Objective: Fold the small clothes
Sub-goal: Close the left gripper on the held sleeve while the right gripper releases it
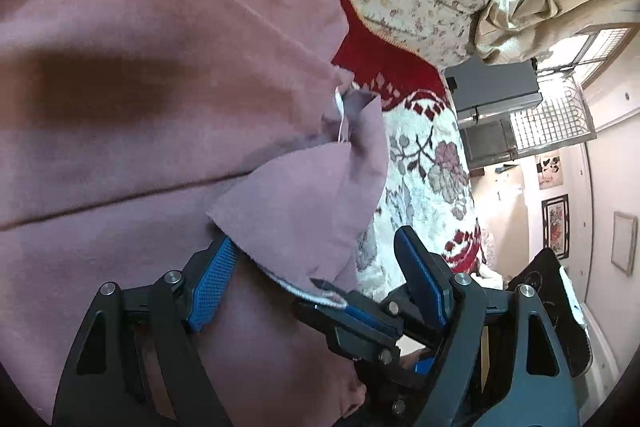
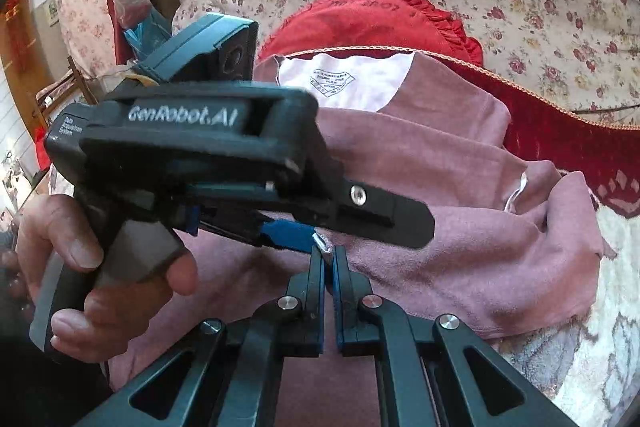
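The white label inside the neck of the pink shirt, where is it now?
In the right wrist view the white label lies upper centre, inside the pink shirt neckline, just below the red cushion.

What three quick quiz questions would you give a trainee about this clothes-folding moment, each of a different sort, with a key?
1. True or false: the right gripper is shut on an edge of the pink garment.
2. The left gripper has its fingers: A open; B shut on the cloth; C out of view.
3. What colour is the frilled cushion lying behind the garment?

Key: 1 true; 2 A; 3 red.
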